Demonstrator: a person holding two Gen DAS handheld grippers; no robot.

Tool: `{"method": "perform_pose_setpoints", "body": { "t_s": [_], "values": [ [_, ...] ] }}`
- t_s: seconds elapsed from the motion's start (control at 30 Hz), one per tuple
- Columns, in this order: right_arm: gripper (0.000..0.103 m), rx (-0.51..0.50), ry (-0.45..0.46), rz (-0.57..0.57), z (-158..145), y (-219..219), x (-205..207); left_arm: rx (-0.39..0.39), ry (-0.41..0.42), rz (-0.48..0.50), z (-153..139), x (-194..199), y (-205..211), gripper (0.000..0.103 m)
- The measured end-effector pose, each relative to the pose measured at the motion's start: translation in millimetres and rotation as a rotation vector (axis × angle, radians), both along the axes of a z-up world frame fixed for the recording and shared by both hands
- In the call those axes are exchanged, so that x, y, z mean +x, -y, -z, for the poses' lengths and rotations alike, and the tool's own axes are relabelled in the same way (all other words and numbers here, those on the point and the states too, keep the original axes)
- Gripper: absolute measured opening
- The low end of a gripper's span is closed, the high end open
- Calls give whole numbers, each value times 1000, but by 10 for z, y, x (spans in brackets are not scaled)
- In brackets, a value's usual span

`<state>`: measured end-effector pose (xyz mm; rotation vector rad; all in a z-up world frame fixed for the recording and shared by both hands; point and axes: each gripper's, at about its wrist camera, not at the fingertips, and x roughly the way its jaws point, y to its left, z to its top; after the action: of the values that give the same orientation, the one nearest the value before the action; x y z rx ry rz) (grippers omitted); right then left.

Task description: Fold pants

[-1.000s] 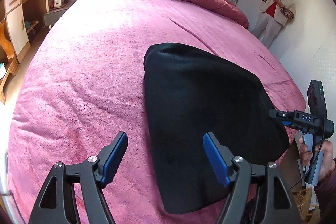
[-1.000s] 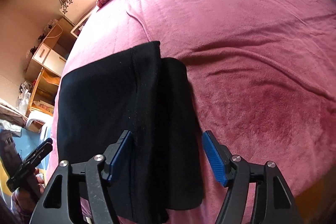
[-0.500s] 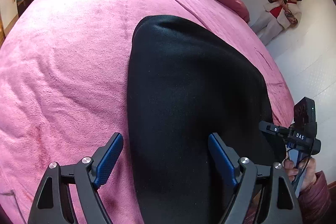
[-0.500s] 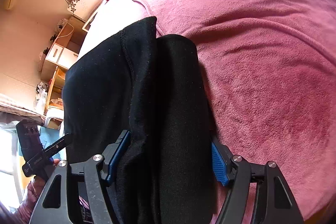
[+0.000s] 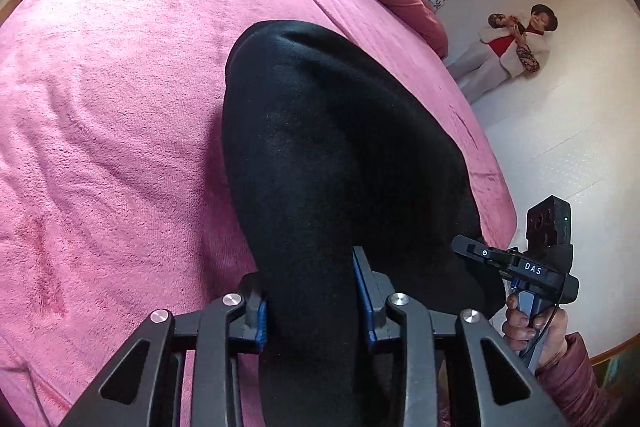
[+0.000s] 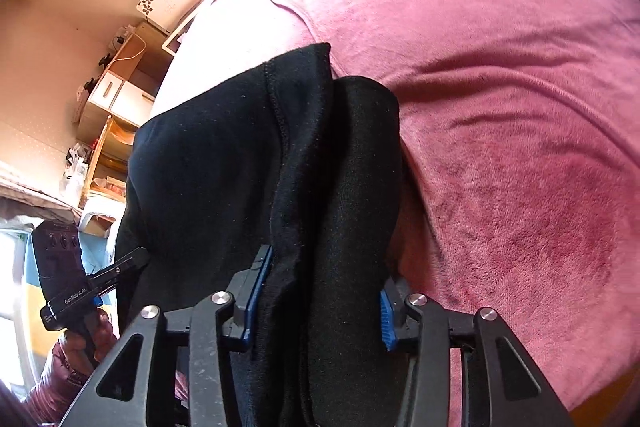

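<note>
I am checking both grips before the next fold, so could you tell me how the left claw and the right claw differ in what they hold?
The left claw has just been closing and grips a smooth, seamless edge of the black pants. The right claw, also just closing, grips a thicker bunch where a stitched layer overlaps another. The left claw's bite looks narrower than the right claw's. Both pinch the near edge on the pink bedspread.

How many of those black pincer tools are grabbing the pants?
2. The left gripper has just closed on one near edge of the black pants; the right gripper on the other.
</note>
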<state>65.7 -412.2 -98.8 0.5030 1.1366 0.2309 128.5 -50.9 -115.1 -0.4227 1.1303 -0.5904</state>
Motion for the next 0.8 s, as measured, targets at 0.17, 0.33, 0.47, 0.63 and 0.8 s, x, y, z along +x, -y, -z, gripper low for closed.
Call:
{"method": "perform_pose_setpoints", "body": {
  "t_s": [0.17, 0.33, 0.47, 0.63, 0.8],
  "values": [
    [43, -3, 56, -60, -267, -258, 124, -11, 53, -33, -224, -166, -210, 32],
    [43, 12, 113, -137, -455, -618, 441, -10, 122, -93, -518, -217, -575, 32],
    [43, 13, 136, -196, -516, -997, 805, 10, 153, -158, -666, -117, -907, 32],
    [43, 13, 139, -242, -533, -1471, 1311, 56, 166, -230, -723, 96, -1285, 32],
    [43, 16, 117, -260, -444, -1734, 1630, 94, 139, -278, -650, 413, -1522, 33]
  ]
}}
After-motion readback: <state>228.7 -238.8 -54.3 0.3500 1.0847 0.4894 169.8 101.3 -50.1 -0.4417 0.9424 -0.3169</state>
